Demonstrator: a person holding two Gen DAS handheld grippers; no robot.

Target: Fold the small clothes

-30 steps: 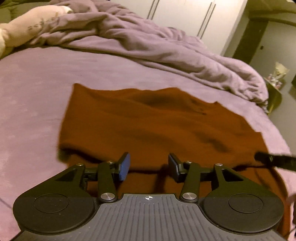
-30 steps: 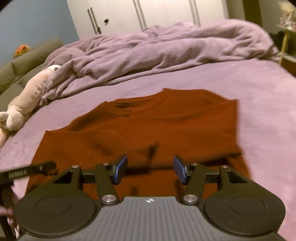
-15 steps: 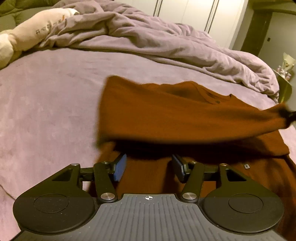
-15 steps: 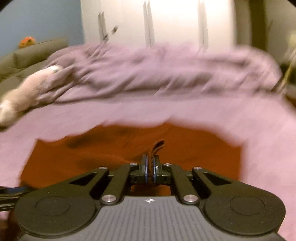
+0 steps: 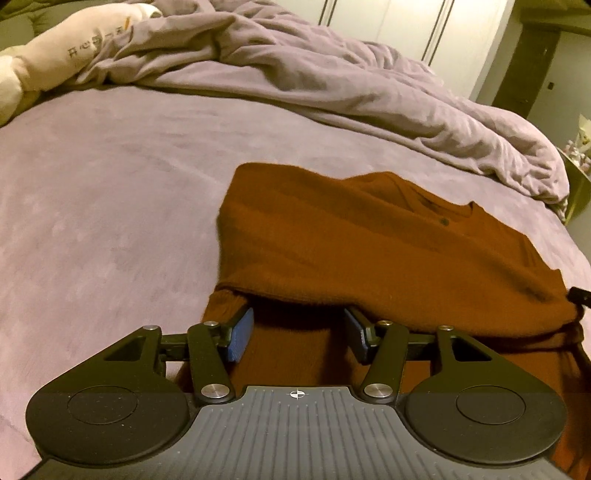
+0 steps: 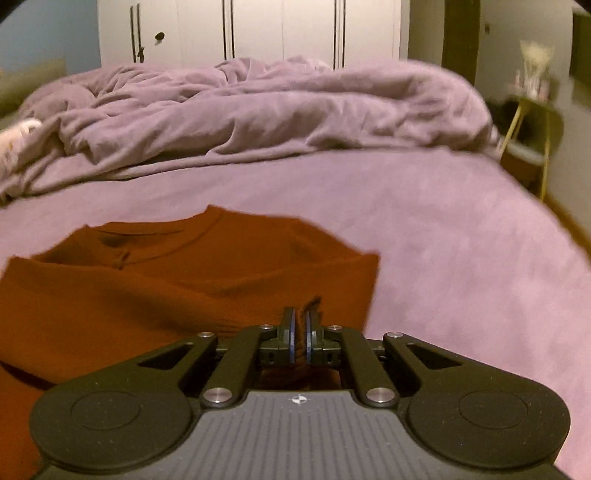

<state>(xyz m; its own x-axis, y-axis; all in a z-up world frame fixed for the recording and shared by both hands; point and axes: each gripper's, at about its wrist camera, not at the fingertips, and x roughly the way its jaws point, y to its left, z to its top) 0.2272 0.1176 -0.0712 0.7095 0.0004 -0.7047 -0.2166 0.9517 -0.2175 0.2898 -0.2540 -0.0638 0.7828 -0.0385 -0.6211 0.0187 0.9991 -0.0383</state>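
Note:
A rust-brown sweater lies on the purple bed sheet. Its near part is lifted and doubled over toward the neckline. My left gripper is open, low over the sweater's near edge, with the raised fold hanging just past its blue pads. My right gripper is shut on a pinch of the sweater's hem and holds it up off the bed. The sweater spreads to the left in the right wrist view, neckline facing away.
A rumpled purple duvet lies across the far side of the bed. A cream plush toy rests at the far left. White wardrobe doors stand behind. A small side table stands beyond the bed's right edge.
My right gripper shut on the sweater's near hem and lifted it up and forward, folding the near part over. My left gripper stayed open and shifted left, lower.

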